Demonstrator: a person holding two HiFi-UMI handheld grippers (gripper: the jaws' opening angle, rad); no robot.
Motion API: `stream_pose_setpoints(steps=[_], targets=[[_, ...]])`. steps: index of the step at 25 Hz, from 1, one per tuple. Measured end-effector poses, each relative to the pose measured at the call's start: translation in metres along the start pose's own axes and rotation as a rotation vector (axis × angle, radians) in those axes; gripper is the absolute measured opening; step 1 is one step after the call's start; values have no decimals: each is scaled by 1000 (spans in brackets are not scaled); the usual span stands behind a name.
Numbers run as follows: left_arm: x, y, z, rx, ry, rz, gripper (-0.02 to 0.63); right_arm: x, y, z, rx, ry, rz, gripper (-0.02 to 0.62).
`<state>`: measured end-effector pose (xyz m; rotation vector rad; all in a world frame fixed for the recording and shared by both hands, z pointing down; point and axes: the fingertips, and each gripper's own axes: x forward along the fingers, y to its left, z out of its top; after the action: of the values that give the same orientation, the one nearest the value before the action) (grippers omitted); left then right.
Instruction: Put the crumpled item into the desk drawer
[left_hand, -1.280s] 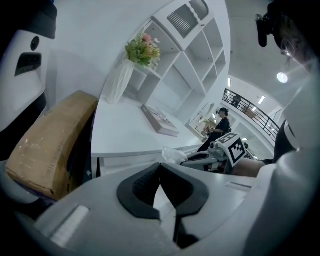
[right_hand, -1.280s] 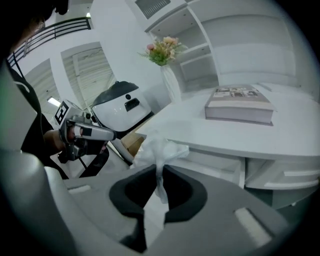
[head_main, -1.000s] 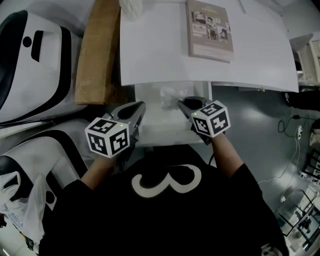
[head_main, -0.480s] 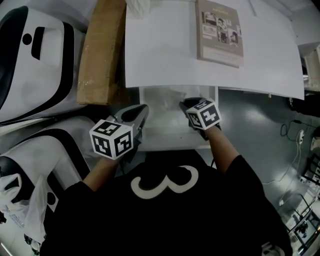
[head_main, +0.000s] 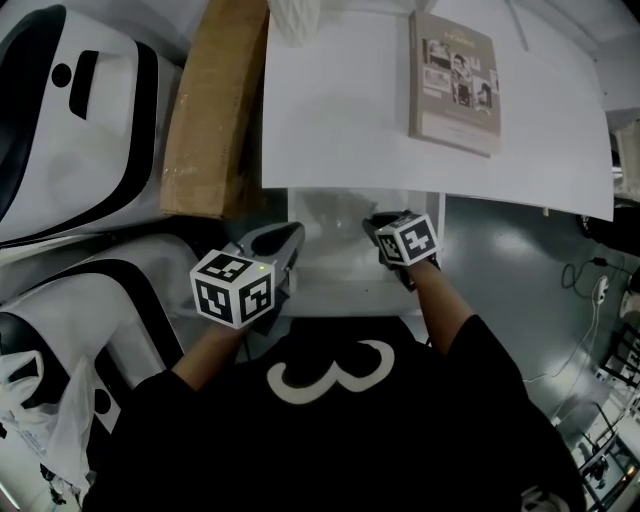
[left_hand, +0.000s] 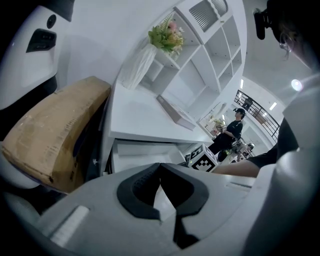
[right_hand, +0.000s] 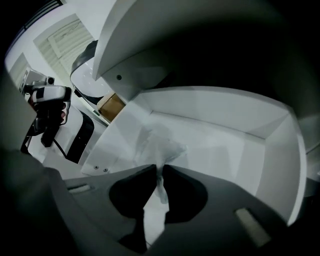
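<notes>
The crumpled item (right_hand: 159, 145), a thin whitish wad, is inside the open desk drawer (right_hand: 225, 107), low over its floor; we cannot tell whether it touches. We see the right gripper (right_hand: 159, 170) clamped on the wad's tail, jaws almost together. The left gripper (left_hand: 160, 166) is near the drawer's front left corner, jaws closed on nothing. On the white desk top (head_main: 340, 110) lies a book (head_main: 453, 80), and a cardboard box (head_main: 212, 110) stands just beside the desk.

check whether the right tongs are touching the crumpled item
Touching. The right gripper view shows the right tongs pinched on a strand of the crumpled item.
</notes>
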<state>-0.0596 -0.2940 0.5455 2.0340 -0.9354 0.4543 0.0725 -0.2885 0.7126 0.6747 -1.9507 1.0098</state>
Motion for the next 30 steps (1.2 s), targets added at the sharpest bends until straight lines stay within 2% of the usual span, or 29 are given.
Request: stream_pose_setpoints(steps=[6, 13, 18, 21, 25, 30], targets=[[3, 6, -3, -15, 7, 8, 11, 13, -5, -9, 12, 39, 9, 46], [6, 13, -3, -18, 11, 12, 11, 18, -12, -9, 44, 34, 0, 63], [2, 14, -2, -17, 9, 16, 11, 17, -16, -9, 69, 33, -10, 114], [0, 13, 0, -11, 6, 15, 11, 14, -13, -8, 66, 34, -8, 177], [-7, 9, -1, -7, 0, 8, 11, -1, -10, -1, 57, -1, -37, 204], [-18, -1, -1, 7, -9, -13, 11, -36, -2, 15, 62, -93, -57, 204]])
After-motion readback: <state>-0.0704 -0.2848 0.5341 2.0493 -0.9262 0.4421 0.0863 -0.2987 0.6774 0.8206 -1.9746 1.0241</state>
